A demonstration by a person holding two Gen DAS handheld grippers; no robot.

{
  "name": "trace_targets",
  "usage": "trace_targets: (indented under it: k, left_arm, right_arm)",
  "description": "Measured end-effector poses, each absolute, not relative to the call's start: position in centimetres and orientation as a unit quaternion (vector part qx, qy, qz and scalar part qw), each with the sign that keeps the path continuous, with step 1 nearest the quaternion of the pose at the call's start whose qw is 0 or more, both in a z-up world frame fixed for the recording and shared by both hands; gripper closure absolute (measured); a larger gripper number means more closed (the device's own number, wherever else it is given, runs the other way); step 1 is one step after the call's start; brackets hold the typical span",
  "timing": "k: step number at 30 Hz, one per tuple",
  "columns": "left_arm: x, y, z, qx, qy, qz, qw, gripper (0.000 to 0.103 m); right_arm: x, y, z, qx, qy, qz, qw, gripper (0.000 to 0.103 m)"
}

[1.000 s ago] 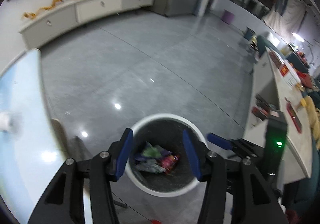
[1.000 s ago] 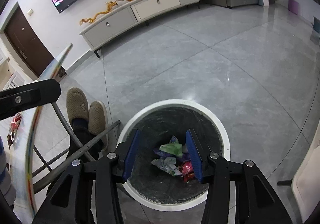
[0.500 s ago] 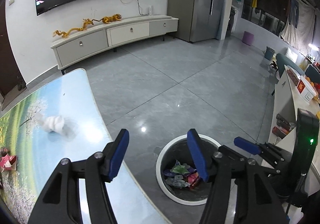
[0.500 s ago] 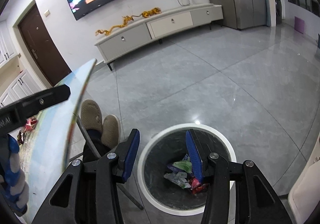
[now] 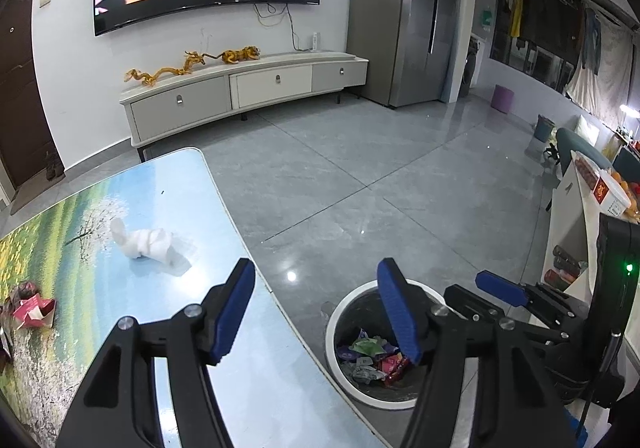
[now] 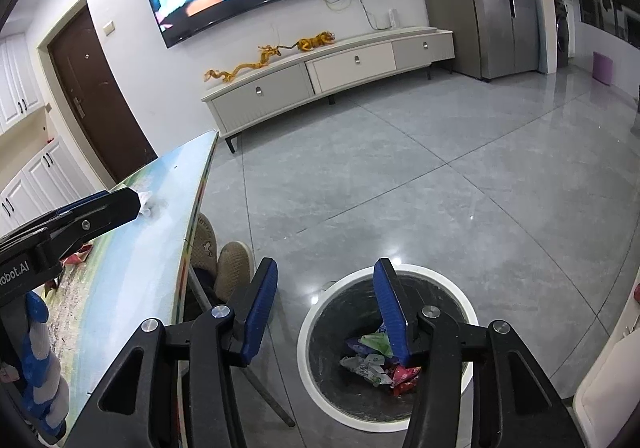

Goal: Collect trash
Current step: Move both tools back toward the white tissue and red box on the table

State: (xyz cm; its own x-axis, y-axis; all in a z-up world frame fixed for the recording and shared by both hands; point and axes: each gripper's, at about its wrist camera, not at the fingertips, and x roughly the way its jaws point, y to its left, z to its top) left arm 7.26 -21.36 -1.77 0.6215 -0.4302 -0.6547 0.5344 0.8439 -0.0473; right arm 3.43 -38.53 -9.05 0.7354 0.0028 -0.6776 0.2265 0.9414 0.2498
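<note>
A round white-rimmed trash bin (image 5: 332,332) (image 6: 440,280) stands on the grey floor beside the table, with crumpled wrappers (image 5: 372,360) (image 6: 376,360) inside. On the picture-printed table (image 5: 180,208) (image 6: 132,288) lie a crumpled white tissue (image 5: 146,244) (image 6: 146,204) and a red wrapper (image 5: 32,312) (image 6: 78,254). My left gripper (image 5: 316,272) hangs over the table's edge, its jaws opening with nothing between them. Above the bin's near side, my right gripper (image 6: 325,266) is also empty, its jaws opening slightly. Each gripper shows at the edge of the other's view.
A person's feet in tan slippers (image 6: 220,256) rest under the table by its metal leg (image 6: 264,396). A white shelf unit (image 5: 572,248) stands right of the bin. A low TV cabinet (image 5: 244,88) and a fridge (image 5: 404,16) line the far wall across the floor.
Both grippers have risen and tilted upward, away from the bin; the table top and far wall have come into view. The left jaws have spread wider.
</note>
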Motion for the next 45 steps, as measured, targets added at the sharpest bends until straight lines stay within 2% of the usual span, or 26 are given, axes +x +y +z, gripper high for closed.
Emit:
trace_targets:
  k: [6, 22, 29, 31, 33, 39, 43, 45]
  left_arm:
    - [6.8, -20.5, -1.4, 0.066, 0.338, -0.267, 0.9, 0.036]
    - [7.2, -15.7, -0.6, 0.034, 0.33, -0.25, 0.91, 0.035]
    - [8.7, -10.6, -0.7, 0.024, 0.322, -0.217, 0.921, 0.034]
    - [9.3, -9.0, -1.0, 0.026, 0.321, -0.204, 0.925, 0.034]
    - [10.3, -6.9, -1.2, 0.024, 0.322, -0.186, 0.928, 0.03]
    - [13.5, -0.7, -2.5, 0.008, 0.33, -0.15, 0.932, 0.025]
    - [15.1, 2.9, -3.6, -0.014, 0.347, -0.134, 0.928, 0.025]
    - [15.9, 4.2, -4.2, -0.018, 0.356, -0.127, 0.926, 0.024]
  right_arm:
    - [3.4, -38.0, -8.4, 0.154, 0.357, -0.061, 0.919, 0.052]
    - [4.7, -34.4, -6.5, 0.113, 0.355, -0.036, 0.927, 0.05]
    - [6.5, -31.7, -5.7, 0.081, 0.359, -0.005, 0.93, 0.049]
    - [7.3, -30.7, -5.6, 0.071, 0.36, 0.007, 0.93, 0.045]
    - [8.2, -29.5, -5.4, 0.059, 0.362, 0.02, 0.93, 0.044]
    - [11.6, -26.1, -5.0, 0.036, 0.369, 0.063, 0.927, 0.044]
    - [13.7, -24.3, -5.3, 0.026, 0.372, 0.088, 0.924, 0.036]
    - [14.8, -23.4, -5.4, 0.022, 0.374, 0.099, 0.922, 0.035]
